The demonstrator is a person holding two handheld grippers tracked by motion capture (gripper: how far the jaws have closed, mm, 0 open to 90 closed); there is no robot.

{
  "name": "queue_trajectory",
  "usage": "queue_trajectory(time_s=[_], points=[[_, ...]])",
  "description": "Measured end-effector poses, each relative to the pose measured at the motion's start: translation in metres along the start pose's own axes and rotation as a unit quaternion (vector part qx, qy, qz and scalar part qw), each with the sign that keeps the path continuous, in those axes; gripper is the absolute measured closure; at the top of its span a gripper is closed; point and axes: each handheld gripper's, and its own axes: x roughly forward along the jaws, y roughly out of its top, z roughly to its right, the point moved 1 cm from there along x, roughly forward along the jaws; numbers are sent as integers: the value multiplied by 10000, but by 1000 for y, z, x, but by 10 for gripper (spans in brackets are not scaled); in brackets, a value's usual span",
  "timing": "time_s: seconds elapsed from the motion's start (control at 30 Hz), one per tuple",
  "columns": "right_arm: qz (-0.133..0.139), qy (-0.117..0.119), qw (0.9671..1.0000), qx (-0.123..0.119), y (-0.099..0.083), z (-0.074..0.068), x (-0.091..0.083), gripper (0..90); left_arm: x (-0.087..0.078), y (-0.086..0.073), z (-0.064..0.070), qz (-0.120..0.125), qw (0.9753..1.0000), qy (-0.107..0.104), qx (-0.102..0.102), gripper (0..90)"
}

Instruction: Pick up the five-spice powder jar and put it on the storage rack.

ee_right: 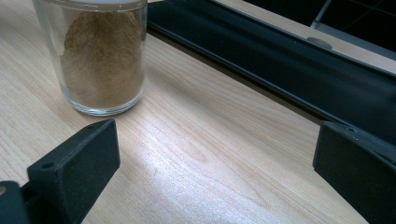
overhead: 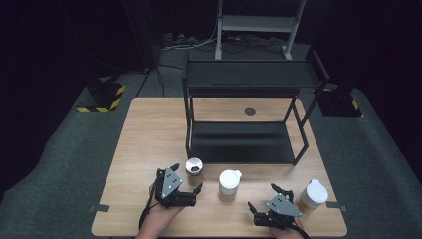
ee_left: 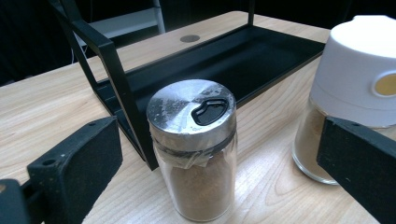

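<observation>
Three glass spice jars of brown powder stand near the table's front edge. The metal-lidded jar [overhead: 194,167] is at the left, a white-capped jar [overhead: 229,184] in the middle, and another white-capped jar [overhead: 313,194] at the right. My left gripper [overhead: 186,178] is open, its jaws on either side of the metal-lidded jar [ee_left: 194,149] without touching it; the middle jar [ee_left: 355,84] stands just beyond the right jaw. My right gripper [overhead: 263,196] is open over bare wood between the two white-capped jars. In the right gripper view the middle jar [ee_right: 102,56] stands ahead and to the left of the open gripper [ee_right: 217,163].
A black two-tier metal rack [overhead: 239,144] stands on the wooden table [overhead: 149,134] behind the jars, its lower shelf [ee_left: 224,60] close to them and its front rail [ee_right: 280,60] ahead of the right gripper. A small grey disc [overhead: 250,111] is set in the tabletop behind the rack.
</observation>
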Motion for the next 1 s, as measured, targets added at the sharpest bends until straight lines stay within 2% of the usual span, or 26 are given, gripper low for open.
queue_trajectory(time_s=[0.17,0.6,1.0], points=[[5,-3,10000,16,0,0,0,0,4,0,-3,44,10000,-16,-17,6],[10,-9,10000,63,0,1,0,0,22,1,-11,38,9997,-75,-223,11],[0,1,10000,69,0,1,0,0,31,-1,-11,-1,9996,-40,-283,73]])
